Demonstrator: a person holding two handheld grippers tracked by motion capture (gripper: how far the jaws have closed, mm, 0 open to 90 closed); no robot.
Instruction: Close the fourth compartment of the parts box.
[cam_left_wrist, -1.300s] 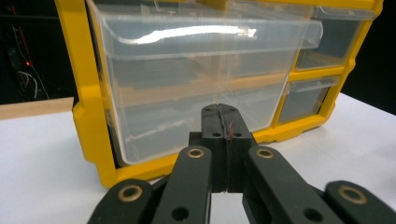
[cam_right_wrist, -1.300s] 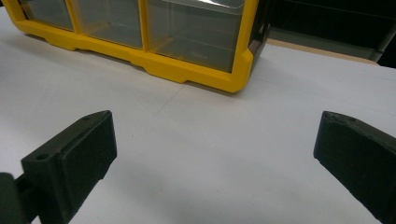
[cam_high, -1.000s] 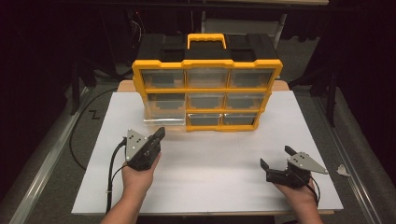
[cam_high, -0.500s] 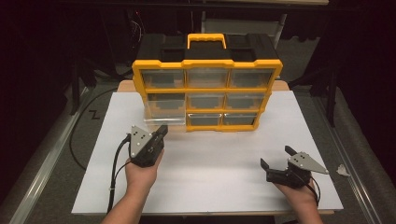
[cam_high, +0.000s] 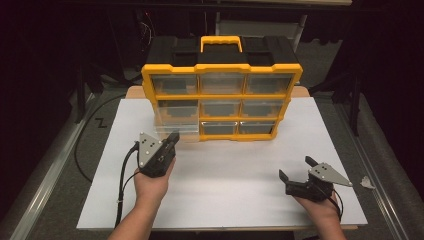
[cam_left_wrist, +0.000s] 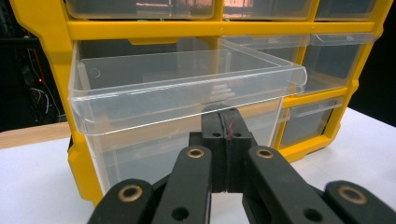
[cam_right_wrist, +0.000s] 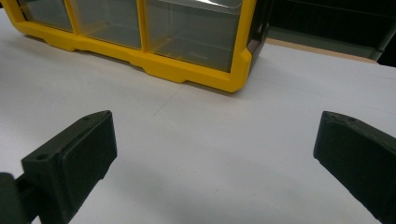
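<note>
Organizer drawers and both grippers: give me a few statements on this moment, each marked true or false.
1. The clear drawer at the left of the yellow organizer sticks out of its slot. True.
2. The left gripper has its jaws spread wide. False: they are pressed together just below the drawer's front.
3. The right gripper is open above the white tabletop. True.
4. The right gripper holds a drawer. False: nothing is between its jaws.
</note>
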